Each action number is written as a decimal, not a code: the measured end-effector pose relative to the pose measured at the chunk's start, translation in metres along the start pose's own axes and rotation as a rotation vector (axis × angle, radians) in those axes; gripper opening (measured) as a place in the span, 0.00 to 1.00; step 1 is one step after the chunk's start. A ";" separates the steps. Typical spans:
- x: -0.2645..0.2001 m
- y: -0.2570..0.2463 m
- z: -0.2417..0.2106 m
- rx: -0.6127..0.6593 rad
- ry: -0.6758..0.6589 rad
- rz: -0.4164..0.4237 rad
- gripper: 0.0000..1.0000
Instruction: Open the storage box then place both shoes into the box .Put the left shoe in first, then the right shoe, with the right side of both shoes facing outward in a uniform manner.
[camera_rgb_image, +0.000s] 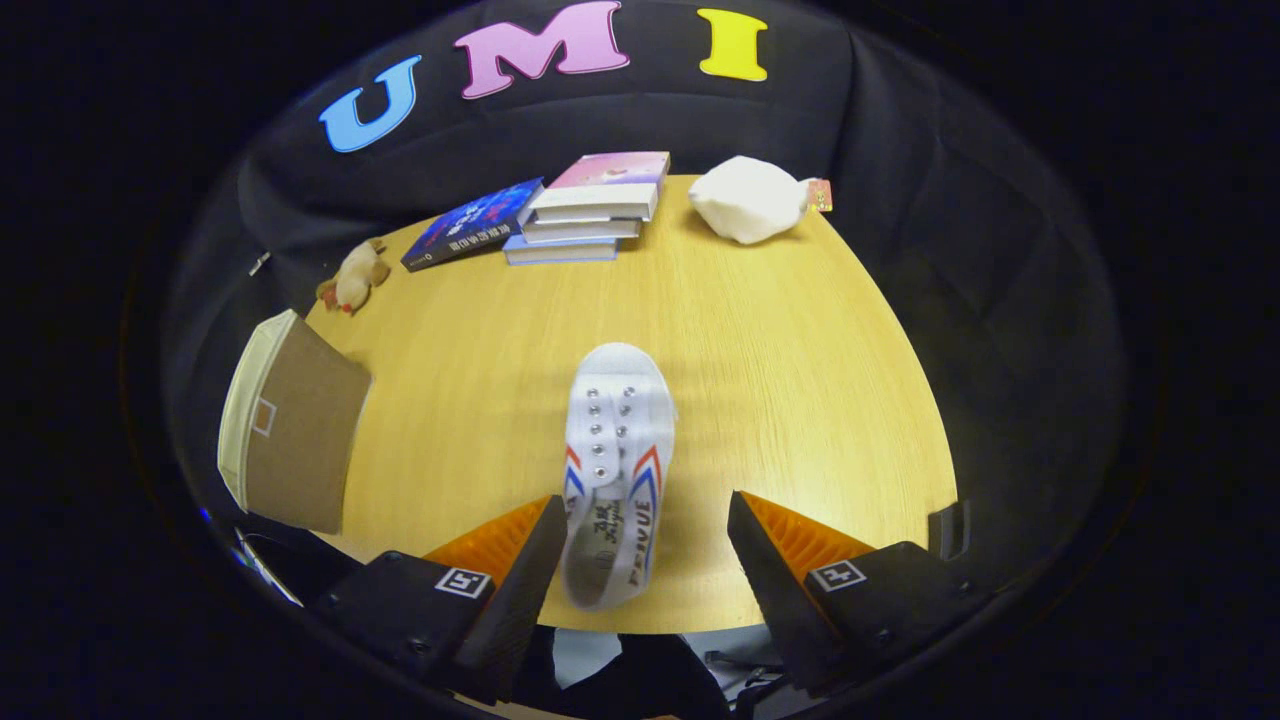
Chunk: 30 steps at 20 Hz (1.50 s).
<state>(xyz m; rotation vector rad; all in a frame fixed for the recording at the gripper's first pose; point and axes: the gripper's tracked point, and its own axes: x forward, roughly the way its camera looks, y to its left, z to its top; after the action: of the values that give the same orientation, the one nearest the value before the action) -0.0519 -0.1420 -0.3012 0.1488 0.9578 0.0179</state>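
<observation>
Here, spread fingers (640, 530) over wooden table (800, 350).

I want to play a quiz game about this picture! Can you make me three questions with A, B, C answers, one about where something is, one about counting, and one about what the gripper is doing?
1. Where is the white shoe?
A. on the books
B. on the table, heel end between the gripper fingers
C. inside the storage box

2. How many books are in the stack of books?
A. one
B. three
C. six

3. How is the gripper?
A. open
B. shut on the shoe
C. shut on the plush toy

Answers: 1 B, the shoe lies on the wooden table reaching between the fingers. 2 B, three books lie piled. 3 A, the fingers stand wide apart.
</observation>
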 end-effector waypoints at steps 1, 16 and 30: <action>0.009 -0.005 -0.006 -0.004 0.023 0.007 0.99; 0.068 0.011 -0.020 0.011 0.174 0.132 0.51; 0.045 0.010 -0.018 0.149 0.184 0.071 0.07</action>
<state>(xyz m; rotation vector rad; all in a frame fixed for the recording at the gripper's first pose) -0.0401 -0.1268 -0.3469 0.3231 1.1377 0.0263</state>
